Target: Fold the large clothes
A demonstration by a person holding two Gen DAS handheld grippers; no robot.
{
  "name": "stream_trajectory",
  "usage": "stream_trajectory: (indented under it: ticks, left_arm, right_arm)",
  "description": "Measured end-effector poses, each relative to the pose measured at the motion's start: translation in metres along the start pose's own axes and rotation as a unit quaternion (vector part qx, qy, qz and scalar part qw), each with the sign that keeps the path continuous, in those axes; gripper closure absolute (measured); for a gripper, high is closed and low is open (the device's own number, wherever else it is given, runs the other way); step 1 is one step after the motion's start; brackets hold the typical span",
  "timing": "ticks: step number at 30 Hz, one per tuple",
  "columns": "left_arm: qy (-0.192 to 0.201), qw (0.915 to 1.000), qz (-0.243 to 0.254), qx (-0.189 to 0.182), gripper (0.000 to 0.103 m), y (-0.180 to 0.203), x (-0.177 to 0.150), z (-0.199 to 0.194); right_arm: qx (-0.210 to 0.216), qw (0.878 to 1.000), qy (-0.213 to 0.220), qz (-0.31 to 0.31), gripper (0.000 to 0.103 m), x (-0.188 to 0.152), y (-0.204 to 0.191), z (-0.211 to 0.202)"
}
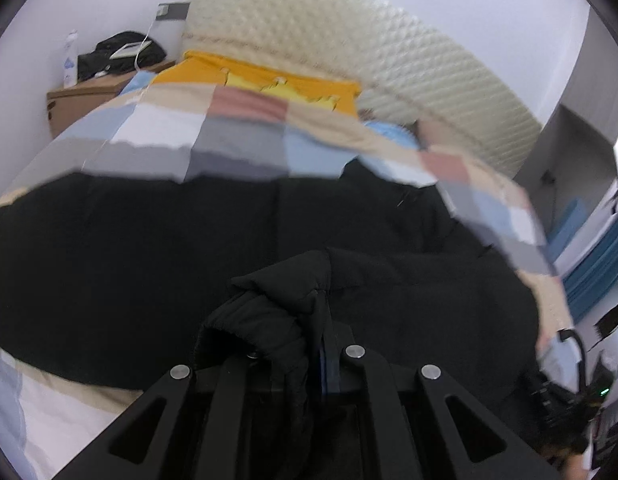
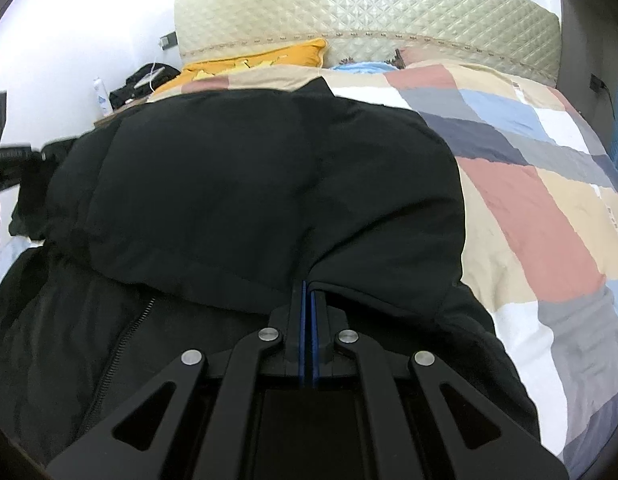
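A bed with a checked quilt fills both frames. A soft, bulky black jacket is clenched at its edges by the left gripper and right gripper; hems are judged the best holds.

Left gripper: matte black linkage arms, triangular cut-outs, round silver pivot screws. Right gripper: same build, blue pads on fingers.

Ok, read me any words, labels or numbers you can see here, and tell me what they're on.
No text is readable in either view.
Bottle label: blue print, too blurred to read.
Quilt edge: small dark marks, too small to read.
Yellow pillow: a printed pattern, no legible words.
Black jacket: no visible label.
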State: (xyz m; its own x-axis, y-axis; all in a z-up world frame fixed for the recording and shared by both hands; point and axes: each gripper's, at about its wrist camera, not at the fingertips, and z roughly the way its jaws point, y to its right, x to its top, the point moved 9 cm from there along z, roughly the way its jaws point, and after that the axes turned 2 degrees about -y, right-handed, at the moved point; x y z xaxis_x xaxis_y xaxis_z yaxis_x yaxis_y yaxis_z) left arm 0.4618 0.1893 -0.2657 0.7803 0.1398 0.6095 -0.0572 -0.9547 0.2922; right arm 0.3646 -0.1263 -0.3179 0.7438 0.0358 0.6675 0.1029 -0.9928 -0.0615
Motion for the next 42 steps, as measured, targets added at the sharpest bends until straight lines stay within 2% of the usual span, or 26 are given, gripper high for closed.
stream_trajectory:
  ticks: [4,6,8,10,11,12,13,14,15,20,25,29,33,38,40,42]
  left_arm:
    - [-0.022,0.999,0.021,0.033,0.09,0.0,-0.022,0.03]
    - [-0.009,0.9983,0.032,0.048,0.089,0.003,-0.027,0.03]
    - [0.014,0.9979,0.025,0.059,0.075,0.003,-0.026,0.021]
    - [0.024,0.9977,0.008,0.062,0.029,0.002,-0.025,0.01]
    - [0.039,0.9963,0.0,0.076,0.022,-0.002,-0.024,-0.001]
    - [0.05,0.9952,0.0,0.084,0.019,-0.002,-0.021,-0.008]
    - [0.065,0.9932,0.004,0.097,0.019,-0.003,-0.021,-0.021]
    - [0.068,0.9922,0.004,0.105,0.019,-0.004,-0.021,-0.028]
    - [0.068,0.9912,0.001,0.114,0.019,-0.004,-0.023,-0.036]
    - [0.079,0.9862,0.019,0.144,0.019,0.015,-0.041,-0.075]
    - [0.063,0.9898,0.011,0.127,0.019,0.062,-0.071,-0.108]
    - [0.085,0.9926,0.0,0.087,0.019,0.101,-0.098,-0.129]
    - [0.084,0.9941,-0.027,0.062,0.019,0.114,-0.119,-0.123]
    - [0.073,0.9938,-0.019,0.082,0.019,0.11,-0.13,-0.104]
    - [0.078,0.9923,-0.009,0.095,0.019,0.109,-0.131,-0.1]
    - [0.081,0.9917,-0.004,0.1,0.019,0.108,-0.132,-0.099]
  right_arm:
    - [-0.005,1.0,-0.006,0.003,0.101,-0.003,0.001,0.007]
    - [-0.006,1.0,-0.005,0.006,0.101,-0.004,0.002,0.005]
    - [-0.001,1.0,-0.002,0.012,0.1,-0.005,0.004,0.0]
    - [0.007,1.0,0.004,0.019,0.099,-0.003,0.006,-0.003]
    - [0.009,1.0,0.005,0.023,0.095,-0.002,0.008,-0.005]
    - [0.01,1.0,0.005,0.026,0.083,-0.003,0.01,-0.006]
    - [0.011,1.0,0.005,0.029,0.073,-0.003,0.013,-0.007]
    - [0.012,0.999,0.005,0.033,0.05,-0.003,0.015,-0.008]
    - [0.018,0.999,0.012,0.041,0.04,-0.001,0.019,-0.011]
    - [0.025,0.998,0.02,0.052,0.04,-0.001,0.025,-0.024]
    - [0.023,0.997,0.035,0.063,0.04,0.002,0.035,-0.036]
    - [0.006,0.994,0.057,0.089,0.039,0.009,0.06,-0.051]
    - [0.019,0.992,0.044,0.115,0.039,0.006,0.075,-0.047]
    - [0.024,0.994,0.036,0.097,0.039,-0.003,0.069,-0.051]
    - [0.007,0.996,0.025,0.09,0.039,-0.004,0.073,-0.05]
    - [-0.03,0.997,0.0,0.072,0.039,-0.01,0.079,-0.045]
